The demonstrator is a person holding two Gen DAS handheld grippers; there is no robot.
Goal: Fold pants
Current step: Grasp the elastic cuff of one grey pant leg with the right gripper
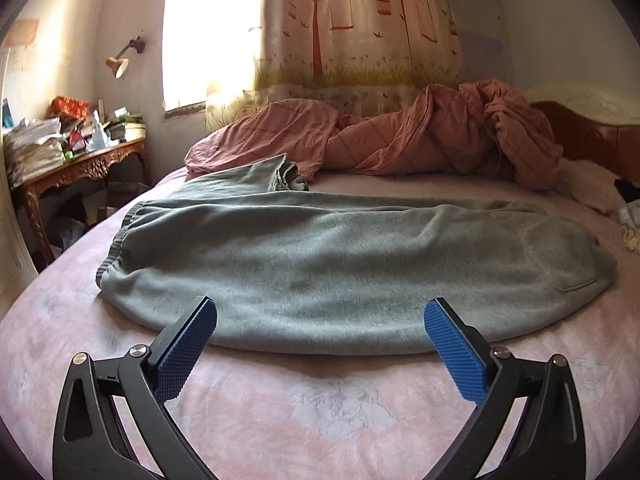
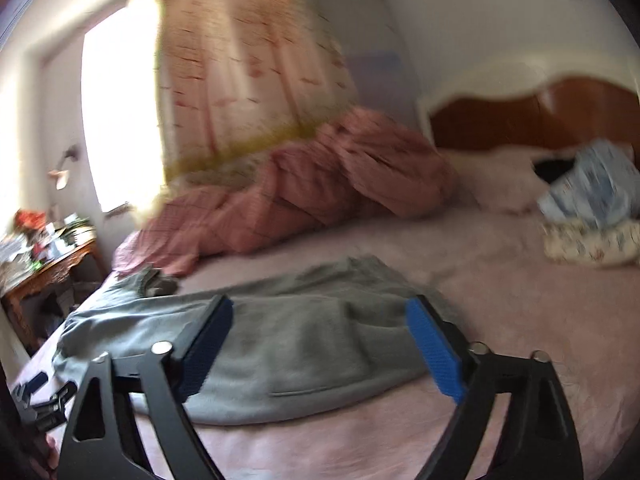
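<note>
Grey-green fleece pants [image 1: 304,264] lie flat across the pink bed sheet [image 1: 320,412], legs stacked, ribbed cuffs at the left and a back pocket at the right. My left gripper [image 1: 320,312] is open and empty, its blue pads just short of the pants' near edge. In the blurred right wrist view the pants [image 2: 288,344] lie below my right gripper [image 2: 320,316], which is open and empty over the pocket end. The left gripper's fingertips [image 2: 40,392] show at the far left edge there.
A crumpled pink quilt [image 1: 420,136] lies along the far side of the bed. A wooden headboard [image 2: 532,116] and loose clothes [image 2: 588,216] are at the right. A cluttered carved wooden desk [image 1: 76,164] stands left of the bed under the window.
</note>
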